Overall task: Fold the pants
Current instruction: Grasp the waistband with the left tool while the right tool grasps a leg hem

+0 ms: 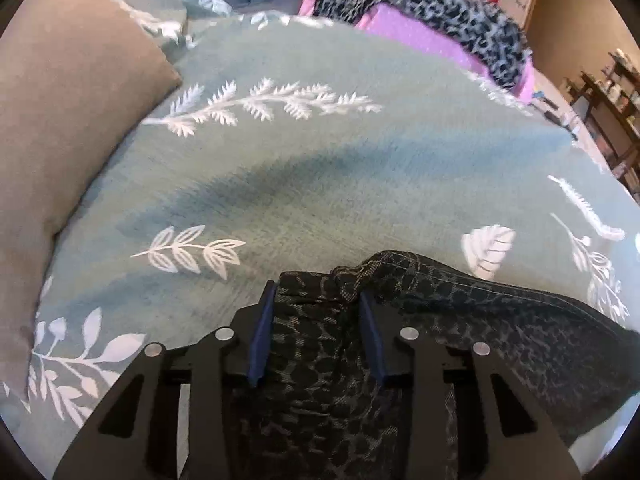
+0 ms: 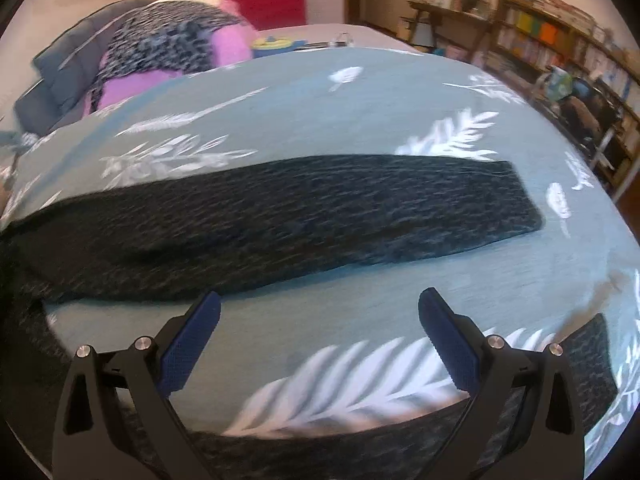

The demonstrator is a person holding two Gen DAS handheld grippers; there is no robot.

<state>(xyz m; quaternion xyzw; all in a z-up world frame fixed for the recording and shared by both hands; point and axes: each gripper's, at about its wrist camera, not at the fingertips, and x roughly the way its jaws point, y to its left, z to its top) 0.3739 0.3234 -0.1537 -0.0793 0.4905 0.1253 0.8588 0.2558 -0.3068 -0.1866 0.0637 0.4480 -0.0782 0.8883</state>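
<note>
The dark grey-and-black patterned fabric pants (image 2: pixel 280 216) lie on a teal bedspread printed with white leaves and feathers (image 1: pixel 320 168); in the right wrist view one long leg stretches flat across the bed from the left edge to a squared-off hem at the right, and a second strip of the same fabric curves along the bottom of the frame, beneath the tool. The left gripper (image 1: pixel 318 300) sits with its blue-padded fingers (image 1: pixel 262 340) drawn fairly close together around a bunched, stitched edge of the pants, the cloth filling the gap between the pads (whether the pads actually pinch it cannot be told, since a narrow margin shows on each side). The right gripper (image 2: pixel 320 300) is spread wide, its blue pads (image 2: pixel 448 340) well apart above bare bedspread just beside the near edge of the long leg, holding nothing. A tan cushion (image 1: pixel 68 120) rests at the left of the bed, and a heap of purple and leopard-print clothing (image 1: pixel 420 12) lies at its far side.
</note>
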